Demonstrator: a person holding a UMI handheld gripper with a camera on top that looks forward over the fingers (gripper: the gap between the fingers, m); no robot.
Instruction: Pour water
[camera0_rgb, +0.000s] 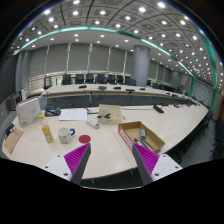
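Observation:
My gripper (112, 160) is open and empty, its two purple-padded fingers (78, 158) spread apart above the near edge of a long light table (110, 150). On the table ahead and to the left stand a pink cup (66, 134) and a small yellow bottle (46, 131). A red round coaster or lid (84, 139) lies just beyond the left finger. Nothing stands between the fingers.
A cardboard box (135, 132) sits on the table just beyond the right finger. A white box (28, 111), papers (73, 114) and small items lie further back. Office chairs (90, 78) line the far side of the conference room.

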